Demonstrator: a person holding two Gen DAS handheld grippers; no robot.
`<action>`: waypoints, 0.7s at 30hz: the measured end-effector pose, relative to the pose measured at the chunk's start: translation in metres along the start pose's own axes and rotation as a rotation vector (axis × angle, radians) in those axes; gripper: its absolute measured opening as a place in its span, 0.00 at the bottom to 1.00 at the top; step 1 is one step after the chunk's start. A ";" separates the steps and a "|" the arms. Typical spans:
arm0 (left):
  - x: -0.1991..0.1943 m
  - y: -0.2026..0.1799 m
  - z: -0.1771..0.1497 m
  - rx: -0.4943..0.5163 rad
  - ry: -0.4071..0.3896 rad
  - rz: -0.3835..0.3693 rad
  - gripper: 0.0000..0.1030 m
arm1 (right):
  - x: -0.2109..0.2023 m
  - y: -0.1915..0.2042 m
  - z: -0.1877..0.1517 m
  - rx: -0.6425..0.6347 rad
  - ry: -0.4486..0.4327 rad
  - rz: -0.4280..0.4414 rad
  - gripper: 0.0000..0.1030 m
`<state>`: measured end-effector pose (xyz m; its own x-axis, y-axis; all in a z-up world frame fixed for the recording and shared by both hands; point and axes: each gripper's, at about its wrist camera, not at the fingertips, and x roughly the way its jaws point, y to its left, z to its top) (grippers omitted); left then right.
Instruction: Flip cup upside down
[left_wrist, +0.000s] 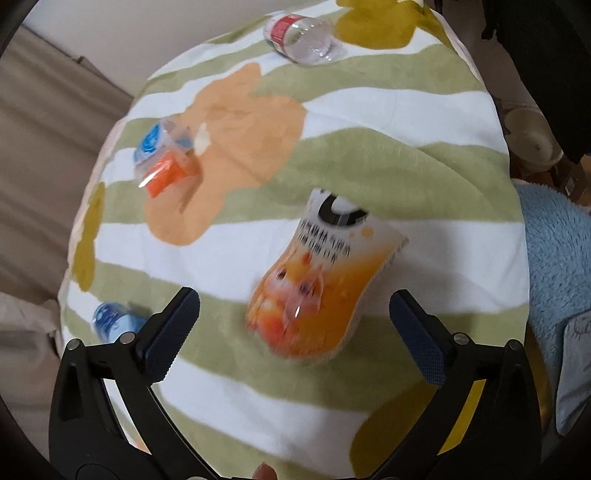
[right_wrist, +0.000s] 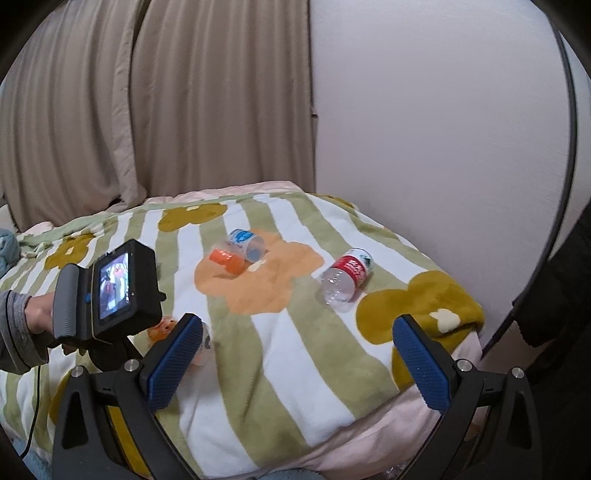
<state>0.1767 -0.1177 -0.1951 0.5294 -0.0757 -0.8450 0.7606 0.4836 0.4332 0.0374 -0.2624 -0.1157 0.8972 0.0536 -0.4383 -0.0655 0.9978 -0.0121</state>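
Left wrist view, left to right: blue bottle (left_wrist: 112, 319) near blanket's (left_wrist: 369, 122) left edge, partly behind one finger; orange-and-blue wrapped cups (left_wrist: 164, 160) lying toward the far left; orange printed cup (left_wrist: 317, 280), blurred, tilted on its side mid-blanket, between the wide-spread fingers of the left gripper (left_wrist: 293, 332), untouched; clear bottle (left_wrist: 303, 37) lying at far edge.

Right wrist view: hand (right_wrist: 38, 317) at left gripping the other tool, cup (right_wrist: 162, 328) peeking beneath it; wrapped cups (right_wrist: 240, 253) centre; clear bottle (right_wrist: 345, 275) toward right edge; right gripper (right_wrist: 295, 358) spread wide, empty.
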 end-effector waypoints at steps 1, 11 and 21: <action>-0.007 0.002 -0.004 -0.017 -0.007 0.001 0.99 | 0.002 0.002 0.006 -0.037 0.003 0.027 1.00; -0.068 0.034 -0.078 -0.468 -0.144 -0.055 0.99 | 0.087 0.058 0.058 -0.460 0.235 0.425 1.00; -0.087 0.027 -0.138 -0.623 -0.141 -0.025 0.99 | 0.176 0.157 0.016 -0.998 0.625 0.575 1.00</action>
<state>0.0992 0.0227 -0.1536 0.5909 -0.1872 -0.7847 0.4348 0.8933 0.1142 0.1925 -0.0954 -0.1800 0.2974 0.1629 -0.9408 -0.9040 0.3651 -0.2226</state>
